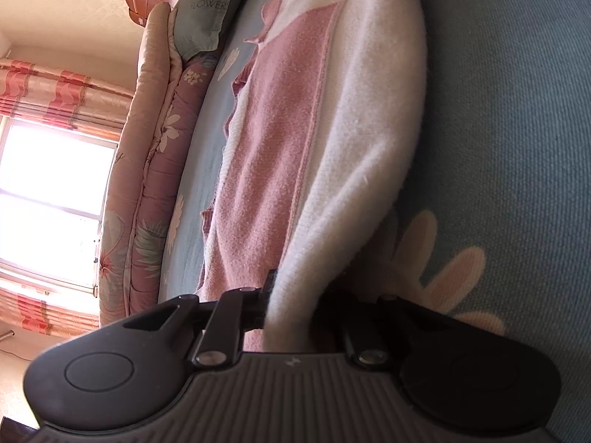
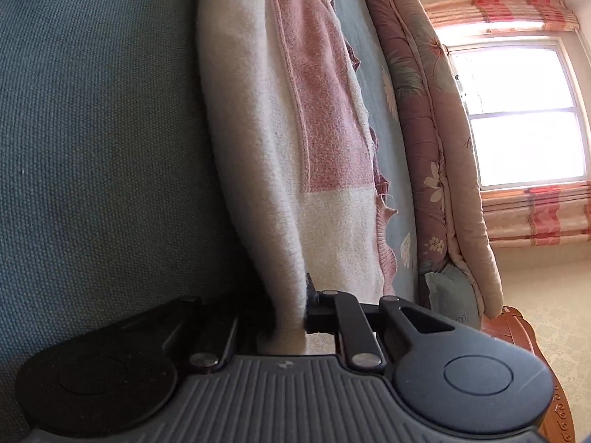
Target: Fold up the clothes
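"FLOWERS" on the grey-green pillow (image 1: pixel 207 11) by the headboard

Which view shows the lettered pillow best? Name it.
Left wrist view: the pillow lies at the top with "FLOWERS" readable. Right wrist view shows only a corner of it, its lettering mostly hidden behind the right gripper.

A bright window (image 2: pixel 524 114) with striped pink curtains (image 2: pixel 539 214) lights cream walls (image 1: pixel 74 3), a floral quilt (image 1: pixel 147 170) and the blue-sheeted bed (image 1: pixel 517 110).
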A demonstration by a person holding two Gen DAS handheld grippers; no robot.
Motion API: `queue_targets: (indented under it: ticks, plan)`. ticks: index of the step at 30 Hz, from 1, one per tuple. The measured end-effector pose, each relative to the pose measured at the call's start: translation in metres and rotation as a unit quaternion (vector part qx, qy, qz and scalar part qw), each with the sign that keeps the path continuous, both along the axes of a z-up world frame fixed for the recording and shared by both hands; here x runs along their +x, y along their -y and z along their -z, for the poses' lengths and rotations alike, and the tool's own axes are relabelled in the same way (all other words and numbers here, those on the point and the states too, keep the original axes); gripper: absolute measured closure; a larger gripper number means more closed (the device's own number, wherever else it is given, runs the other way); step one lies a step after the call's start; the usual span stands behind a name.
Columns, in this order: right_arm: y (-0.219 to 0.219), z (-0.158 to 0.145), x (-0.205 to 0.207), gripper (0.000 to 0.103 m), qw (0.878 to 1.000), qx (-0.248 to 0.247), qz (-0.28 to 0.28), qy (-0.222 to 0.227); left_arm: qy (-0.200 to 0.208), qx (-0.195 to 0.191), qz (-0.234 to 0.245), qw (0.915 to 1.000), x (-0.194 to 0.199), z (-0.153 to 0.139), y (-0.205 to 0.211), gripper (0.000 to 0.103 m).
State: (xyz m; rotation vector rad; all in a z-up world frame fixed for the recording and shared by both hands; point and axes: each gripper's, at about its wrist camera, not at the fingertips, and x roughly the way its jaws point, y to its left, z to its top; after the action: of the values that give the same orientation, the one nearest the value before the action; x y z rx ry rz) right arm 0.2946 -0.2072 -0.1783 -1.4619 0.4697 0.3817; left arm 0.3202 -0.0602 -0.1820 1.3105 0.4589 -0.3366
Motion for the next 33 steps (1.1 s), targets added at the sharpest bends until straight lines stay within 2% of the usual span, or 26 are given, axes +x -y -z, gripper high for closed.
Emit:
queue_targets:
  ticks: [7,9,11,12,15,17,19,22,29,33]
  plan:
    - [0.000,0.001,0.002,0.086,0.998,-0.048,-0.025,-0.004,0.001,-0.003,0.000,1.0000,0.001,0.000,0.000,0.097]
    - [0.000,0.002,0.002,0.082,0.998,-0.051,-0.025,-0.004,0.001,-0.004,0.001,1.0000,0.001,0.000,-0.001,0.097]
    - [-0.001,0.003,0.002,0.068,0.998,-0.051,-0.023,-0.002,0.001,-0.005,0.001,1.0000,0.001,0.000,-0.001,0.097]
    - [-0.001,0.004,0.002,0.068,0.998,-0.051,-0.022,-0.002,0.001,-0.005,0.001,1.0000,0.002,0.000,-0.001,0.097]
    - [-0.002,0.005,0.002,0.070,0.998,-0.052,-0.019,0.000,0.001,-0.006,0.001,1.0000,0.002,0.000,-0.001,0.097]
    - [-0.003,0.006,0.002,0.082,0.999,-0.052,-0.017,0.001,0.001,-0.006,0.001,1.0000,0.003,0.000,-0.001,0.097]
    - [-0.004,0.007,0.002,0.084,0.999,-0.052,-0.015,0.002,0.001,-0.006,0.001,1.0000,0.004,0.000,-0.002,0.097]
    - [-0.005,0.008,0.002,0.085,0.999,-0.053,-0.012,0.004,0.001,-0.006,0.001,1.0000,0.005,0.000,-0.002,0.097]
    - [0.004,0.007,-0.002,0.085,0.998,-0.047,-0.045,0.010,0.000,0.000,0.000,1.0000,0.006,0.001,0.001,0.097]
    - [-0.003,0.010,-0.002,0.085,0.997,-0.069,-0.038,0.012,0.000,0.002,0.000,1.0000,0.004,0.001,0.001,0.097]
